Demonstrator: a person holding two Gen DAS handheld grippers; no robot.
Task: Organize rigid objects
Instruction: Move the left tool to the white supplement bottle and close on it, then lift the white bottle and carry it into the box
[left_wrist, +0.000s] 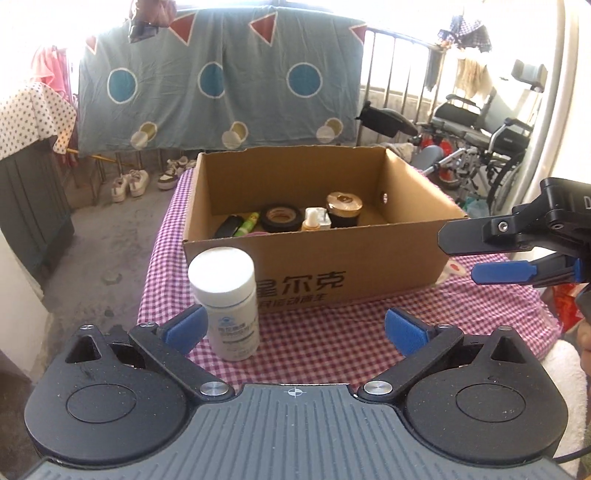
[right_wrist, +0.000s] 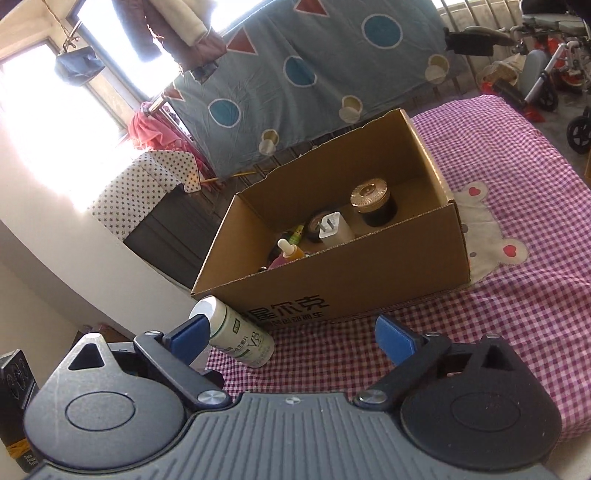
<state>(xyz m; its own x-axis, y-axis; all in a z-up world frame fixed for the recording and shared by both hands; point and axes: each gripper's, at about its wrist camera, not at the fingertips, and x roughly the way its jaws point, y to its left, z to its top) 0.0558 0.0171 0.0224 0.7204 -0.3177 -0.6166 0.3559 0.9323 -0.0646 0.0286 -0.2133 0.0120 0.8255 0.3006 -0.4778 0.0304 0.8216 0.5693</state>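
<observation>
The white pill bottle (left_wrist: 227, 301) stands upright on the checkered surface (left_wrist: 332, 332), just in front of the cardboard box (left_wrist: 351, 266) at its near left corner. The left tongs (left_wrist: 295, 328) gape wide, holding nothing, the bottle just inside the left pad. The right tongs (right_wrist: 290, 338) also spread wide and empty. Inside the box sit a tape roll (left_wrist: 280, 218), a dark jar (right_wrist: 375, 201), a charger plug (right_wrist: 334, 230) and a small dropper bottle (right_wrist: 290, 251).

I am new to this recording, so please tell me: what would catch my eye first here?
First, the open cardboard box in the middle of the checked cloth, already holding a tape roll, a dark jar and other small items. Next, the white bottle upright just in front of the box, beside the open left claw.
</observation>
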